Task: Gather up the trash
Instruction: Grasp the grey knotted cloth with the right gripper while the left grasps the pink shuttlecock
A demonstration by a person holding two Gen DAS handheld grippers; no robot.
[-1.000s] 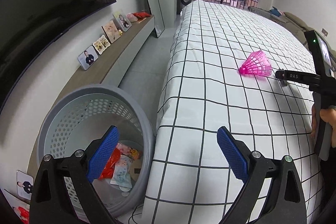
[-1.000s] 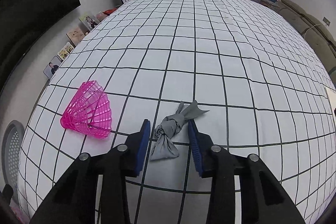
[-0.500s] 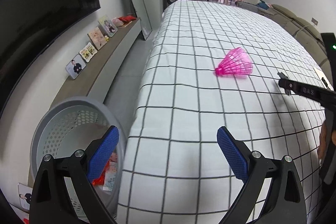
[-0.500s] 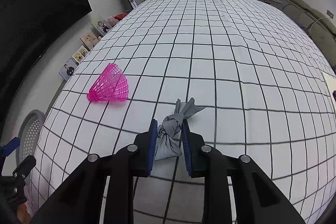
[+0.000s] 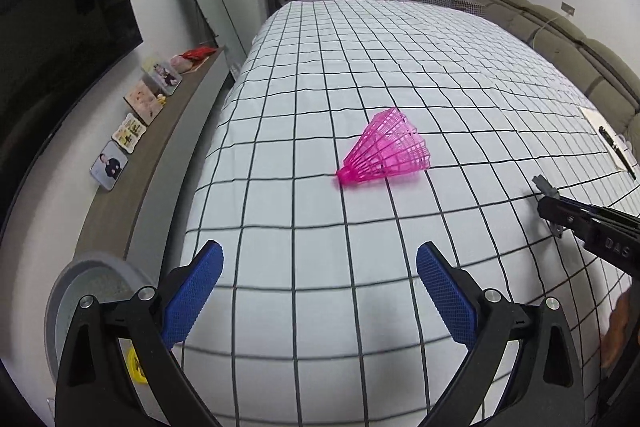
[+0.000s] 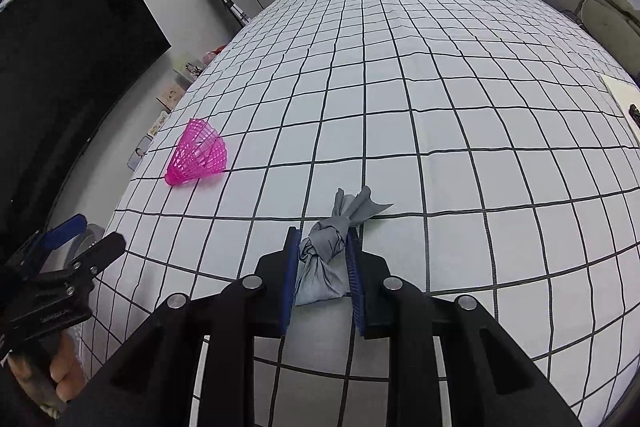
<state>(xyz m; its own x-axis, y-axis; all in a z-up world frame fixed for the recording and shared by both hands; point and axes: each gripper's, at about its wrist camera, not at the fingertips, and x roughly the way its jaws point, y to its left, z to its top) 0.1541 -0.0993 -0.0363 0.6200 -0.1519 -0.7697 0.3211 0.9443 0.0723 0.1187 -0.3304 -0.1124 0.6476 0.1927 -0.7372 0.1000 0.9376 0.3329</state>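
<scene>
Grey cloth, knotted into a small bundle [image 6: 326,259], sits clamped between the blue pads of the right hand-held gripper [image 6: 322,277], its loose tails poking out ahead of the fingertips over the checked bed [image 6: 400,107]. The left hand-held gripper [image 5: 318,291] hangs wide open and empty, with the pink shuttlecock [image 5: 386,151] lying on the sheet well ahead of it and slightly to its right. Risks: the soft knot could slide out of the pads on the way to the grey basket [image 5: 66,287], and the light shuttlecock could roll off if the left pads nudge it. Only a sliver of the basket's rim shows behind the left finger; its contents are hidden. Whether the bundle touches the sheet is unclear. A flat white item [image 6: 622,99] at the far right is cut off.
</scene>
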